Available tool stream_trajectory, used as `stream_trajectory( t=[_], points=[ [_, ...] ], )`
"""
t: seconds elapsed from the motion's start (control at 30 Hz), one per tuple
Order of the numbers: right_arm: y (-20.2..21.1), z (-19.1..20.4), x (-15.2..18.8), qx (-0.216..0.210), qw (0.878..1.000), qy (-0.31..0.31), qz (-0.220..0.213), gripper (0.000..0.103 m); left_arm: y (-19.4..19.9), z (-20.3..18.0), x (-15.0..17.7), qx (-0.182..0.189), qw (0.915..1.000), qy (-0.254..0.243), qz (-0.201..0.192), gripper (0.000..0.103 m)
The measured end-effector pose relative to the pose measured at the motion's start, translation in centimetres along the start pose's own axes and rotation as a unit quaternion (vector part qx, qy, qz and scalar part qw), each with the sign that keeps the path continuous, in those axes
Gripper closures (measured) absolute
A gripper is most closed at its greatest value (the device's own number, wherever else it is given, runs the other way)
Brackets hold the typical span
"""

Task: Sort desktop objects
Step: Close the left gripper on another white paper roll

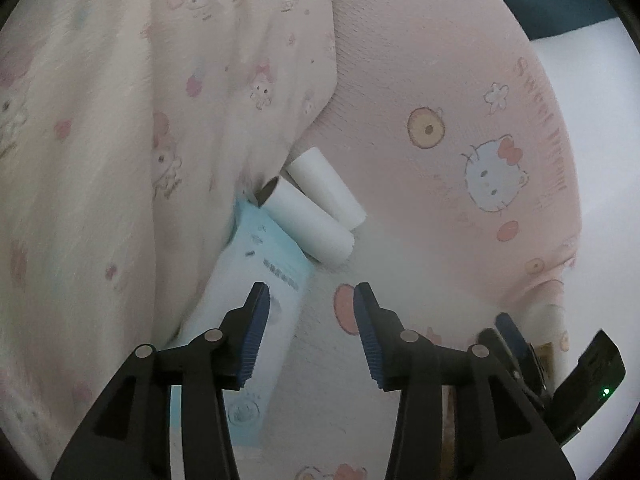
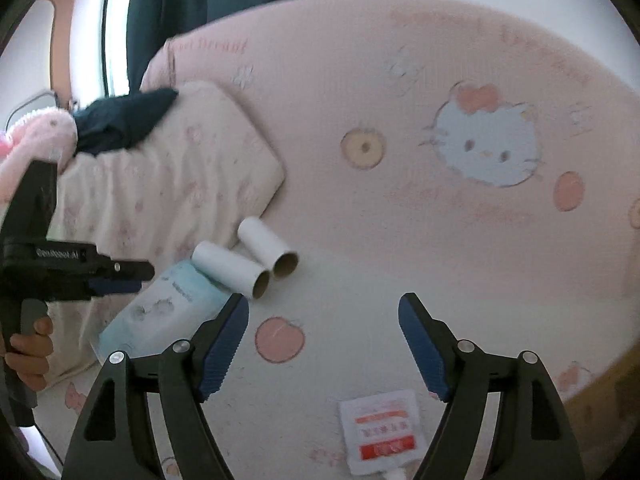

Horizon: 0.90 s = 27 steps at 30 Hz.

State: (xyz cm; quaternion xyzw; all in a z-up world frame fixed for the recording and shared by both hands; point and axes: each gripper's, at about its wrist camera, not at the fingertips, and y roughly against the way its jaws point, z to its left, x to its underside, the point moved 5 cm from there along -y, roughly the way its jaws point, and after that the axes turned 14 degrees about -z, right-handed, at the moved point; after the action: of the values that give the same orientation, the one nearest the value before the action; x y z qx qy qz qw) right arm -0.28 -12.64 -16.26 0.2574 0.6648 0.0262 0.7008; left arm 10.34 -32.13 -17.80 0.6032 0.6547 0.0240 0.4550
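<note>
Left gripper point(image 1: 308, 292): jaws apart, empty, above the sheet point(image 1: 400, 208). Its left finger point(image 1: 256, 320) overlaps the blue pack point(image 1: 260, 276), whose near end is hidden behind the gripper body and whose print is illegible. Right gripper point(image 2: 324, 304): jaws wide apart, empty. Two tubes point(image 2: 232, 268) point(image 2: 266, 246) lie side by side, touching, just beyond the pack at the blanket point(image 1: 120, 120) edge; long axes parallel, open ends toward the right gripper. A red-and-white sachet point(image 2: 380, 428) lies flat between the right fingers, lower edge cut off.
</note>
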Motion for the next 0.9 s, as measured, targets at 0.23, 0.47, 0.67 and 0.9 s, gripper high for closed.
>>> stream_trajectory(
  t=[0.23,0.47,0.67,0.9],
  points=[
    [-4.7,2.0,2.1,-0.039,0.998,0.029,0.038,0.027,-1.9,0.2,-1.5,-0.013,0.9997,-0.020,0.000,0.055],
    [-8.9,1.6,3.1,-0.062,0.995,-0.002,0.076,0.027,-4.3,0.6,-3.5,-0.050,0.9980,-0.038,-0.008,0.055],
    [-11.5,0.5,2.8,-0.058,0.994,-0.038,0.087,0.027,-6.6,0.5,-4.7,-0.060,0.9971,-0.047,0.001,0.055],
    [-12.3,0.6,3.5,-0.066,0.990,-0.055,0.114,0.027,-8.9,0.6,-5.6,-0.080,0.9946,-0.066,0.010,0.055]
  ],
)
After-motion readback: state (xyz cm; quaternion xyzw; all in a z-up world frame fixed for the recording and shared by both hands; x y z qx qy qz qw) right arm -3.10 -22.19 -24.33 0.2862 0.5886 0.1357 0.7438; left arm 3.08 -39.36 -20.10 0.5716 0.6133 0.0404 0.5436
